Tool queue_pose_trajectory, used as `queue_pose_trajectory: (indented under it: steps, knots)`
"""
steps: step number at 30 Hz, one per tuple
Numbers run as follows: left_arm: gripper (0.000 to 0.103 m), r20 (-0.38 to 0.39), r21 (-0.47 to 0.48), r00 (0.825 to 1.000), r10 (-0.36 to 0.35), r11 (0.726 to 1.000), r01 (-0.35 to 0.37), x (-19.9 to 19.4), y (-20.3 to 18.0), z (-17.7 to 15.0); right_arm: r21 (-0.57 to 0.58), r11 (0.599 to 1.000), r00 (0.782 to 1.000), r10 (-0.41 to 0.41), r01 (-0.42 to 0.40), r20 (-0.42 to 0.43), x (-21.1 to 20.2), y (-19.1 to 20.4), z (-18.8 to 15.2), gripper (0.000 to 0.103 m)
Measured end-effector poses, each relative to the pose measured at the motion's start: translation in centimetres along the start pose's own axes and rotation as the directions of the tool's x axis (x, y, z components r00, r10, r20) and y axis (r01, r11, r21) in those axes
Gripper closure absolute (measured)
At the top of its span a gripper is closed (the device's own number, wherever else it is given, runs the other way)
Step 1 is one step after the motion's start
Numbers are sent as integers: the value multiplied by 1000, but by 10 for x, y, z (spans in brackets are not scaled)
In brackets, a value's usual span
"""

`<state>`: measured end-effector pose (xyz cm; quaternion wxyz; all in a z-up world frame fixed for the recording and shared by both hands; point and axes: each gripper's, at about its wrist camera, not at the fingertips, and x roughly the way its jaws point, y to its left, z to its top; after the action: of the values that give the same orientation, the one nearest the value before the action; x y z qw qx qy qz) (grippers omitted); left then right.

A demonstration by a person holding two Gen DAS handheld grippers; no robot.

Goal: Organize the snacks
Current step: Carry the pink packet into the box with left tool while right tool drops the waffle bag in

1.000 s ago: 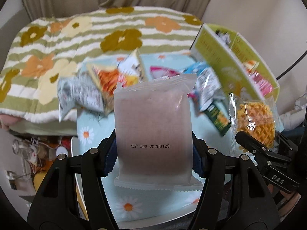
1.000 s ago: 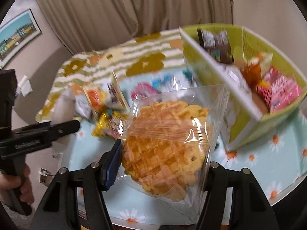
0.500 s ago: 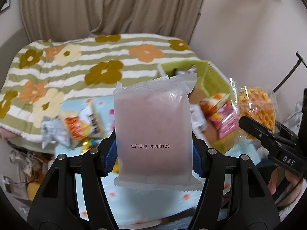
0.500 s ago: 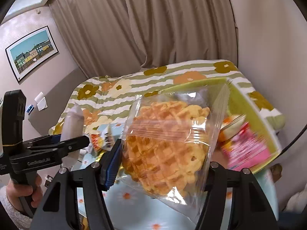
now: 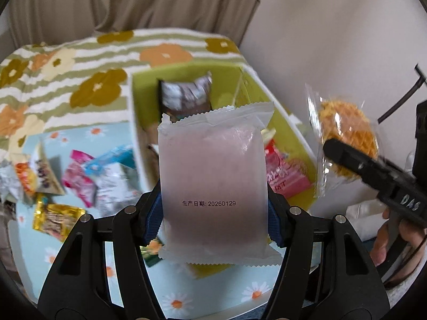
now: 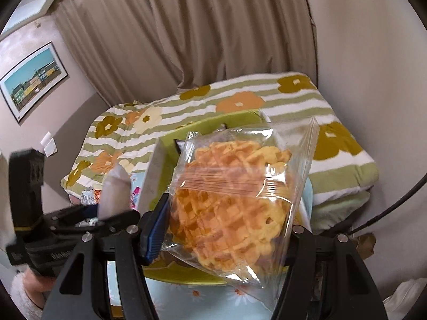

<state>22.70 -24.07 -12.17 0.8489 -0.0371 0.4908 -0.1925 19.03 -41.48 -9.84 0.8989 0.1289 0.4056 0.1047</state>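
Observation:
My left gripper (image 5: 214,213) is shut on a frosted pink snack packet (image 5: 213,176) with a printed date, held upright in front of the green box (image 5: 184,72). My right gripper (image 6: 226,229) is shut on a clear bag with a waffle (image 6: 232,197), held above the green box (image 6: 202,122). In the left wrist view the waffle bag (image 5: 344,136) and the right gripper's finger (image 5: 373,170) show at the right, beside the box. The box holds a silver-brown packet (image 5: 186,98) and pink packets (image 5: 285,178). The pink packet (image 6: 114,192) shows edge-on in the right wrist view.
Several loose snack packets (image 5: 80,176) lie on the blue daisy tablecloth (image 5: 80,136) left of the box. A yellow packet (image 5: 56,218) lies nearer. A flowered striped blanket (image 5: 80,74) covers the bed behind. A wall (image 5: 333,53) stands at the right.
Both grippers have swung right and forward with their packets, toward the green box. The box now sits right behind the pink packet; the loose snacks have slid to the left.

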Motion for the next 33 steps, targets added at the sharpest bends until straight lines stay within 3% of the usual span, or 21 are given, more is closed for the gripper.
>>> queue_pose_trajectory:
  steps: [4, 6, 8, 16, 22, 24, 26, 28, 33]
  knots:
    - [40, -47, 59, 998, 42, 997, -39, 22, -12, -8, 28, 1000, 1000, 7, -7, -21, 5, -14, -4, 43]
    - [29, -47, 89, 996, 71, 994, -67, 26, -18, -10, 38, 999, 999, 10, -8, -32, 8, -19, -6, 43]
    - [9, -29, 97, 995, 99, 991, -96, 23, -19, -13, 44, 999, 999, 13, -11, -41, 10, -21, -9, 43]
    - [8, 32, 97, 991, 132, 986, -135, -4, -11, -18, 15, 1000, 998, 0, 1, -61, 17, -18, -15, 43]
    - [8, 38, 67, 992, 120, 990, -122, -14, 1, -16, -10, 1000, 995, -2, 1, -100, 34, -7, -13, 42]
    - [8, 39, 67, 991, 131, 989, -133, -16, 5, -17, -23, 1000, 994, -23, 21, -108, 42, -3, -12, 36]
    - [8, 41, 63, 990, 132, 989, -135, -18, 8, -19, -34, 999, 995, -11, 8, -94, 45, 0, -13, 13]
    - [8, 39, 53, 993, 115, 992, -117, -22, 13, -21, -35, 999, 997, 24, -26, -70, 46, 1, -14, 2]
    - [8, 43, 49, 991, 128, 990, -130, -27, 19, -30, -56, 998, 1000, -10, 10, 11, 34, 2, -23, 2]
